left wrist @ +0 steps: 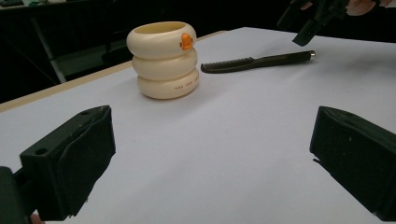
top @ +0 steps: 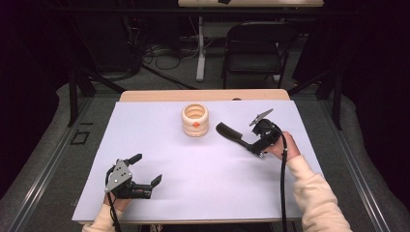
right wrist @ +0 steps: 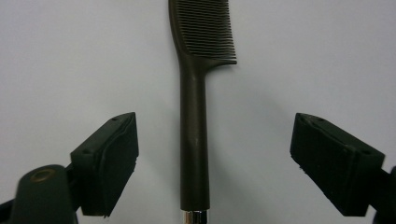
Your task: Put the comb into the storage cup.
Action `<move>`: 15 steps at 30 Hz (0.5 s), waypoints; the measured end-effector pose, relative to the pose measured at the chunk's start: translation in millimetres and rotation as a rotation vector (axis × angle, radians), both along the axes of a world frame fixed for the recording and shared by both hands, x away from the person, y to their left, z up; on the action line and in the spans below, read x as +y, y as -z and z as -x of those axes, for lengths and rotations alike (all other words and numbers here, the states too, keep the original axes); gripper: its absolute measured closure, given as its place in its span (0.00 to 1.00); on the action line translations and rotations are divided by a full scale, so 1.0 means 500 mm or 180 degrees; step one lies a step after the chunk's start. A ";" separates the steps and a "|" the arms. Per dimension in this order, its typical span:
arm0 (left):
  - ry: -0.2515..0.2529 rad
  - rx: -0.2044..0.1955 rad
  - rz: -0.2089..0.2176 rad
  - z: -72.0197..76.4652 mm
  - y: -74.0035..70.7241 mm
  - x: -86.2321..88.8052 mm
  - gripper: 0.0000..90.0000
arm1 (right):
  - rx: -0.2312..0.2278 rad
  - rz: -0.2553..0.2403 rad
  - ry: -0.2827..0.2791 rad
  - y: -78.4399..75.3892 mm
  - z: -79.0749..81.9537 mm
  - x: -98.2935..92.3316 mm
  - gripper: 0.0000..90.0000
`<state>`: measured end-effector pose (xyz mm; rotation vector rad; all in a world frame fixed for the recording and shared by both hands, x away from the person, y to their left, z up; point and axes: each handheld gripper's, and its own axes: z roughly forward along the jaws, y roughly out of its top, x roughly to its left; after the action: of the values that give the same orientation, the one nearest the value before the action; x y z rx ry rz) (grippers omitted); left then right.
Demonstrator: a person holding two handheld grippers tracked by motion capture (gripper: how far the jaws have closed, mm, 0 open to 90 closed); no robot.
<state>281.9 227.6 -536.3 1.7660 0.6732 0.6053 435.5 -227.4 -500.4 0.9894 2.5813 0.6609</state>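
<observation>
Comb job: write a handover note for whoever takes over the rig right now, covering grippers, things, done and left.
Right gripper: open, jaws either side of the comb handle, not yet closed on it.
Left gripper: open, holding nothing, near the front left of the table.
Comb: lying flat on the table, right of the cream ringed holder, apart from it.
Holder: upright, toward the far middle.
Done: right gripper lined up over the handle.
Left: close on the handle and lift; likely the comb goes into the holder.
</observation>
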 end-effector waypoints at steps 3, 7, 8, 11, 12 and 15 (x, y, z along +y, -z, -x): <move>-0.0004 -0.0003 -0.0011 -0.001 0.000 0.001 0.00 | 0.0031 -0.0020 -0.0006 0.001 -0.001 0.005 0.12; 0.0000 -0.0002 -0.0009 0.000 0.000 0.001 0.00 | 0.0075 0.0001 -0.0034 0.005 -0.003 0.013 0.06; 0.0000 0.0000 -0.0006 0.000 0.000 0.001 0.00 | 0.0068 -0.0007 -0.0053 0.006 -0.004 0.015 0.04; -0.0012 0.0004 -0.0014 0.000 0.000 0.000 0.00 | 0.0109 0.0008 -0.0044 0.009 -0.006 0.021 0.00; -0.0012 0.0006 -0.0013 0.000 0.000 0.000 0.00 | 0.0130 0.0017 -0.0055 0.008 -0.006 0.023 0.00; -0.0010 0.0006 -0.0015 0.000 0.000 0.000 0.00 | 0.0132 0.0029 -0.0071 0.007 -0.007 0.028 0.00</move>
<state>282.1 227.8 -536.5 1.7704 0.6766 0.6080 438.7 -213.4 -503.8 0.9828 2.6325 0.6404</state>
